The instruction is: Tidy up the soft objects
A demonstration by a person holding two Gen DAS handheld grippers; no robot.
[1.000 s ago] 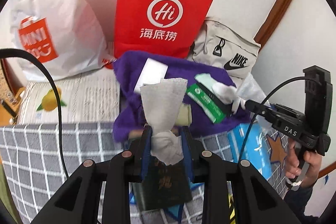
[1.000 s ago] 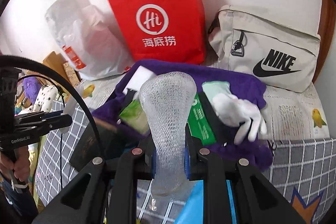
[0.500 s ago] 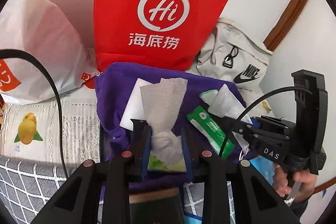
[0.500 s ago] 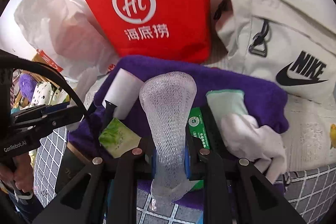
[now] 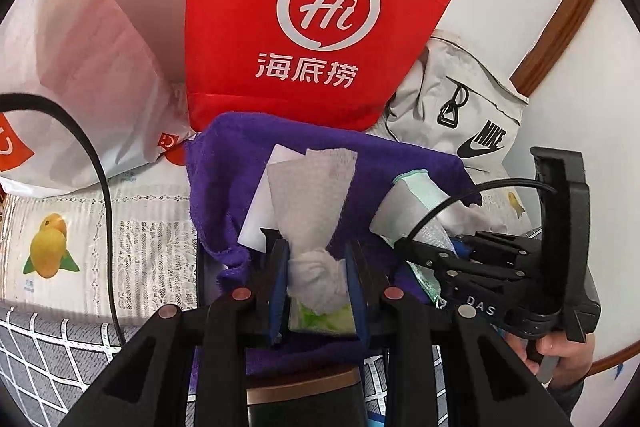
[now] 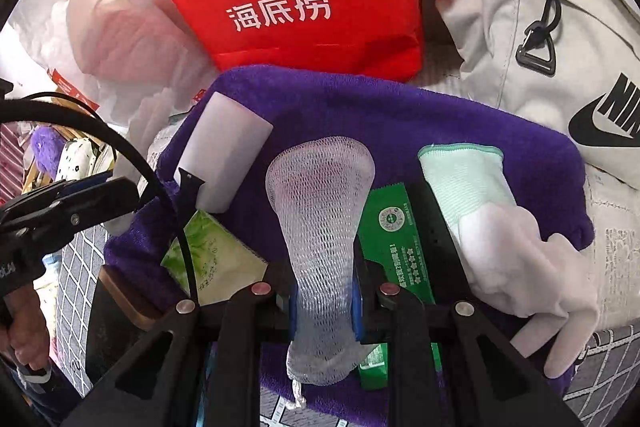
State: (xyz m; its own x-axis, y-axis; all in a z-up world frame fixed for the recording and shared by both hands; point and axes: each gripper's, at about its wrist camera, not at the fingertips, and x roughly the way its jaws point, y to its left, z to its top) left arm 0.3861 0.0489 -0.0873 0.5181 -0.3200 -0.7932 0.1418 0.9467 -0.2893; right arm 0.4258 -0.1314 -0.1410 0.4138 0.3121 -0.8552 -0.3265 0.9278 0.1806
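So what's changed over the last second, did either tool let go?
No. Both tools carried their loads forward over the purple towel, toward the red bag. The left tool stays shut on the crumpled tissue, the right tool on the mesh sleeve. Items on the towel unmoved.

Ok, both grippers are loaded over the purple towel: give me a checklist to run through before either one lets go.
1. Left gripper firmly on the crumpled tissue: ok, pinched at its bunched base.
2. Right gripper firmly on the mesh foam sleeve: ok, pads squeeze its lower part.
3. Both loads above the purple towel: ok.
4. Bare towel below the tissue: not ok, a light green tissue pack and a white block lie there.
5. Bare towel below the sleeve: cannot tell, the green packet and white glove lie close by.
6. Grippers apart from each other: ok.
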